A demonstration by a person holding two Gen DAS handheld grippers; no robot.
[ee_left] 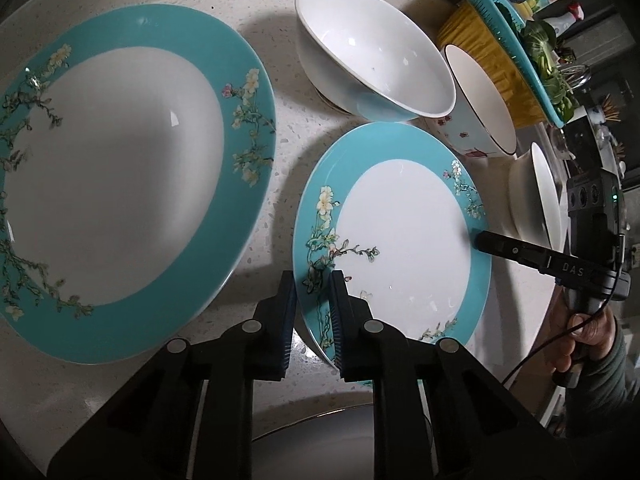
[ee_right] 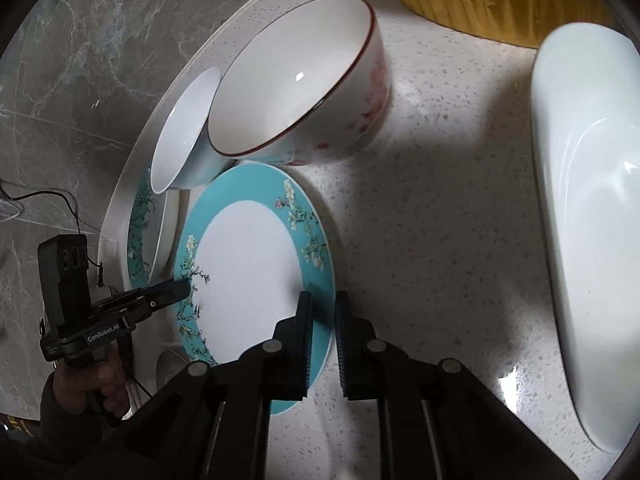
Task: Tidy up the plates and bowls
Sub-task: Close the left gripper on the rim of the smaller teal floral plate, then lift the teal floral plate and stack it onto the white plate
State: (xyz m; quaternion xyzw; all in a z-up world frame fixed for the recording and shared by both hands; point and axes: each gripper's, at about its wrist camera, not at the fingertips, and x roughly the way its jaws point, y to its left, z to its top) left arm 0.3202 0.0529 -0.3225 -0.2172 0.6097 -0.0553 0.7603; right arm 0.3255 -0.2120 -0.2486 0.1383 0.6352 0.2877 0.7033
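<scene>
We see the small plate (ee_left: 400,240): white centre, turquoise rim with painted blossom sprigs, glossy. It lies on the speckled counter (ee_left: 280,136), between the large matching plate (ee_left: 112,184) and a plain white bowl (ee_right: 592,220). The left gripper (ee_left: 314,280) pinches its near rim, jaws narrow, one pad either side. The right gripper (ee_right: 322,300) clamps the opposite rim likewise. Whether the plate is lifted, we cannot tell. A red-flowered bowl (ee_right: 304,80) stands just behind it.
</scene>
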